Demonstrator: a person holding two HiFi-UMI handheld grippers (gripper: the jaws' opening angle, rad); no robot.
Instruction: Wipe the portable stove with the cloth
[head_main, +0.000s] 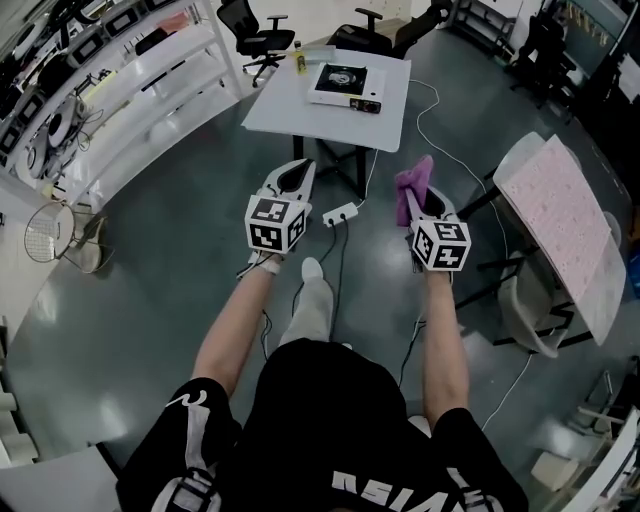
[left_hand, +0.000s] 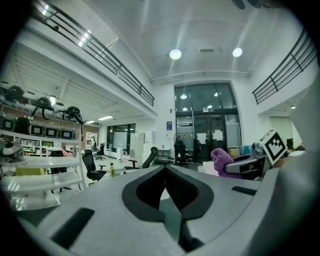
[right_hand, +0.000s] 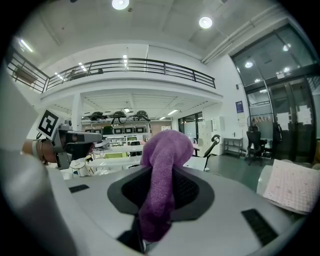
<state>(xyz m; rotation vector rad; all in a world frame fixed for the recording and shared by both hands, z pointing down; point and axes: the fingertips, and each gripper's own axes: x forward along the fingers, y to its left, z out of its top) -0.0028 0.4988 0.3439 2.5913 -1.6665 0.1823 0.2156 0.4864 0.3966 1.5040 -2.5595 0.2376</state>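
Note:
The portable stove (head_main: 345, 85), black with a white rim, lies on a white table (head_main: 290, 112) some way ahead of me on the far side of open floor. My right gripper (head_main: 421, 203) is shut on a purple cloth (head_main: 413, 187), which is bunched between the jaws and stands up past the tips (right_hand: 165, 150). My left gripper (head_main: 303, 166) is held out beside it, shut, with nothing between its jaws (left_hand: 165, 168). Both grippers are held about level, well short of the table. The cloth (left_hand: 220, 159) also shows in the left gripper view.
A yellow bottle (head_main: 299, 61) stands at the table's far edge, with office chairs (head_main: 256, 36) behind it. White shelving (head_main: 120, 90) runs along the left. A second table with a pink mat (head_main: 566, 215) stands at the right. A power strip (head_main: 342, 213) and cables lie on the floor.

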